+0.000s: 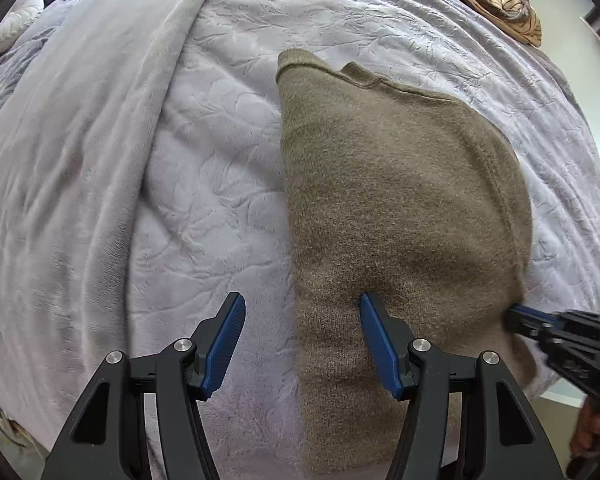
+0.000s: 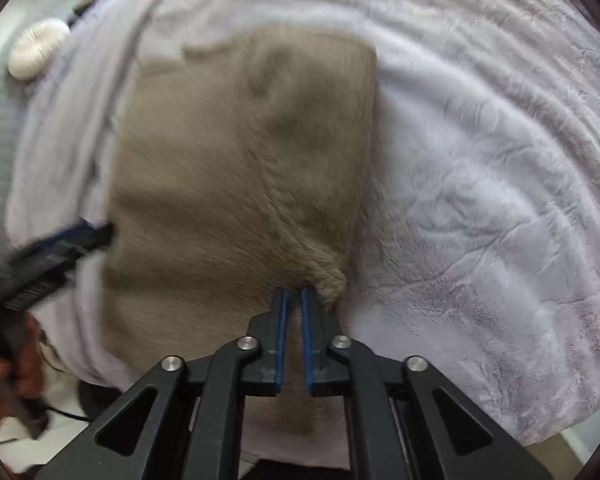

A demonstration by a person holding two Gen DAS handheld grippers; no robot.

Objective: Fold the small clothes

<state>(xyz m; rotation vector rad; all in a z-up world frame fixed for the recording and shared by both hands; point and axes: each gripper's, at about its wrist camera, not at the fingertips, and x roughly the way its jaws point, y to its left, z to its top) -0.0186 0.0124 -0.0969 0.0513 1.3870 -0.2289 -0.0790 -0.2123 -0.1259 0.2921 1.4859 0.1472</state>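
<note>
Pinching the brown garment (image 2: 240, 168), right gripper (image 2: 293, 300); left gripper (image 1: 302, 320) fingers spread, clearest in its own view.

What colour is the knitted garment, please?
Plain taupe brown garment, clearest in the left wrist view.

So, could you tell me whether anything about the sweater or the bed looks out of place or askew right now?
Nothing looks damaged. The brown sweater lies folded on the lavender blanket, slightly puckered where the right gripper pinches its near corner. The left gripper is open over its left edge.
</note>
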